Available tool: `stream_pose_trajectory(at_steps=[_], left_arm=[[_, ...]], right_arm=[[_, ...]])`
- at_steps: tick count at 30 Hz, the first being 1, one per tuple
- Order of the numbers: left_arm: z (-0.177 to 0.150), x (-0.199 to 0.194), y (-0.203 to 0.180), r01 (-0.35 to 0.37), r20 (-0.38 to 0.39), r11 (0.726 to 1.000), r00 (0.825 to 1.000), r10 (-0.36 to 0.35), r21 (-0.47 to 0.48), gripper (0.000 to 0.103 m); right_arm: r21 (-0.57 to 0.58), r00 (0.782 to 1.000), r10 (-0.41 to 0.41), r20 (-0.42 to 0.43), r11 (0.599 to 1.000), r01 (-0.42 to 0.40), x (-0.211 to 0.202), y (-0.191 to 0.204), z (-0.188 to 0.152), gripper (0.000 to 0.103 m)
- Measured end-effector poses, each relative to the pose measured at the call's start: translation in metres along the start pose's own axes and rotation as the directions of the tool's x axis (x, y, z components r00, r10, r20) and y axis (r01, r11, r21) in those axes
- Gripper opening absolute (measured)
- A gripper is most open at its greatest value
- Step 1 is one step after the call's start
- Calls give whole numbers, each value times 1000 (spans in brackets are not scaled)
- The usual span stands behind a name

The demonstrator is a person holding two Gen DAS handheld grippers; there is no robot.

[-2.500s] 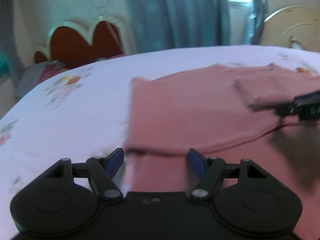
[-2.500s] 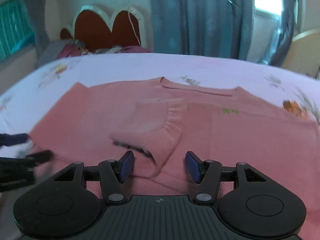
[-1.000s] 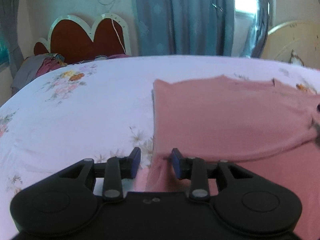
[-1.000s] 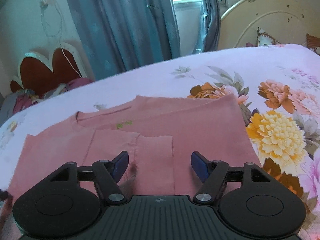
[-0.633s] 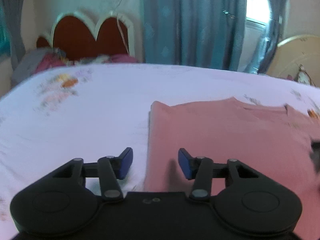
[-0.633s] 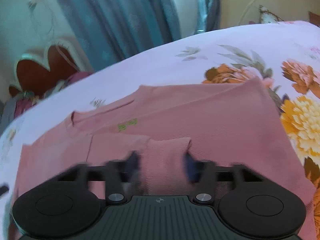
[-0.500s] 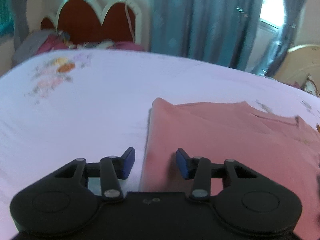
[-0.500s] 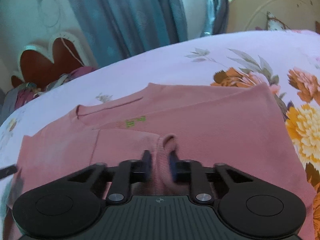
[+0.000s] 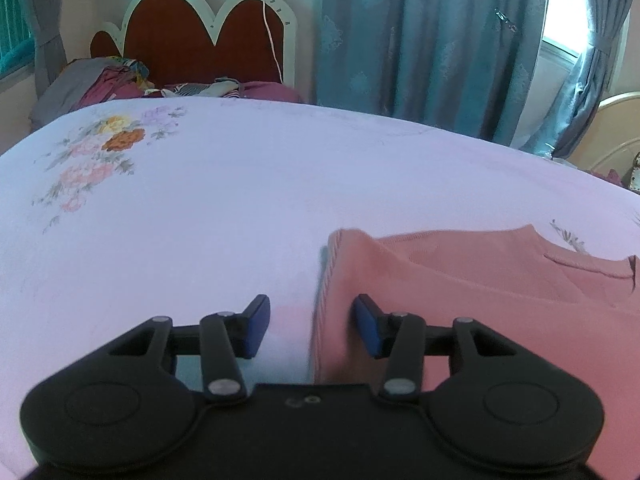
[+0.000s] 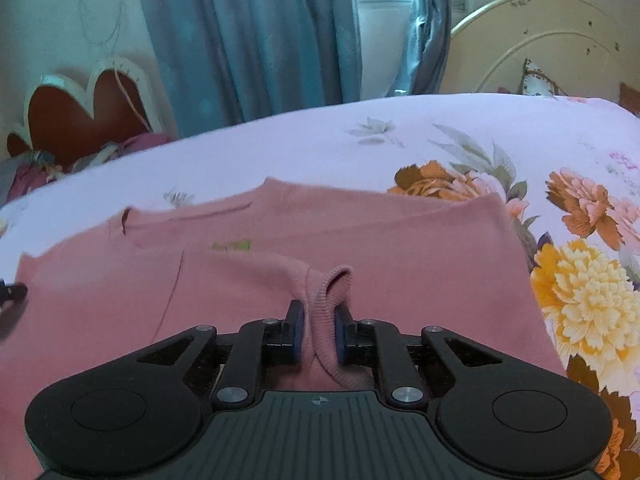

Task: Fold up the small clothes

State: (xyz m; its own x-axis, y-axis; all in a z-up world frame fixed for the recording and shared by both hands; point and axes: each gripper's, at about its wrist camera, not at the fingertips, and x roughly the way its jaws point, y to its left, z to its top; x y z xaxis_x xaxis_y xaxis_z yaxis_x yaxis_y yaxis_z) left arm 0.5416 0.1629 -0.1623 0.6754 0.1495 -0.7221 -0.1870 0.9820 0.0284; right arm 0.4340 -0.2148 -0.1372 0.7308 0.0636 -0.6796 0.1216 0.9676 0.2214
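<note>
Knit jumper [image 10: 400, 248], soft and limp, lies flat on the bed [image 9: 240, 184]. Right gripper [image 10: 316, 338] pinches its ribbed cuff [image 10: 328, 304], a firm hold. Left gripper [image 9: 310, 330] is opening astride the jumper's side edge, seemingly not gripping; the doubled edge suits a hold

Both grippers, left [image 9: 310, 330] and right [image 10: 318, 334], are black with round bases, silver screws and blue pads [image 9: 256, 330].
</note>
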Motion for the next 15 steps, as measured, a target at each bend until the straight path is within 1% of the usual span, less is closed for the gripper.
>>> stream_pose_trajectory(at_steps=[2, 4, 6, 7, 8, 9, 11, 12, 14, 15], left_arm=[[4, 4, -1, -10, 2, 1000, 1000, 10, -1, 47], [4, 9, 0, -18, 2, 1000, 1000, 18, -13, 49], [3, 10, 1, -26, 15, 1000, 1000, 26, -8, 51], [1, 9, 0, -29, 23, 1000, 999, 29, 1, 52], [0, 9, 0, -33, 32, 999, 999, 33, 13, 53], [-1, 9, 0, -41, 40, 999, 998, 40, 24, 56], [-1, 10, 2, -43, 47, 999, 998, 42, 20, 59], [-1, 10, 3, -43, 45, 999, 998, 42, 9, 59], [0, 9, 3, -49, 42, 999, 998, 48, 6, 59], [1, 8, 3, -54, 43, 998, 998, 54, 10, 58]], right_arm=[[-2, 999, -8, 49, 1000, 8, -6, 0, 7, 17], [-20, 998, 14, 60, 1000, -12, -7, 6, 12, 21], [-52, 999, 25, 45, 998, -23, -3, 14, 12, 35], [-64, 999, 29, 44, 998, -26, -1, 16, 12, 44], [-76, 999, 32, 40, 997, -28, 0, 19, 10, 44], [-87, 999, 29, 17, 996, -28, 5, 21, 7, 44], [-98, 998, 13, -58, 995, -18, 20, 23, 3, 44], [-113, 998, -4, -62, 994, -3, 23, 23, 1, 44], [-102, 999, 4, -51, 995, -9, 19, 21, 2, 44], [-87, 1000, 12, -29, 996, -15, 13, 20, 4, 44]])
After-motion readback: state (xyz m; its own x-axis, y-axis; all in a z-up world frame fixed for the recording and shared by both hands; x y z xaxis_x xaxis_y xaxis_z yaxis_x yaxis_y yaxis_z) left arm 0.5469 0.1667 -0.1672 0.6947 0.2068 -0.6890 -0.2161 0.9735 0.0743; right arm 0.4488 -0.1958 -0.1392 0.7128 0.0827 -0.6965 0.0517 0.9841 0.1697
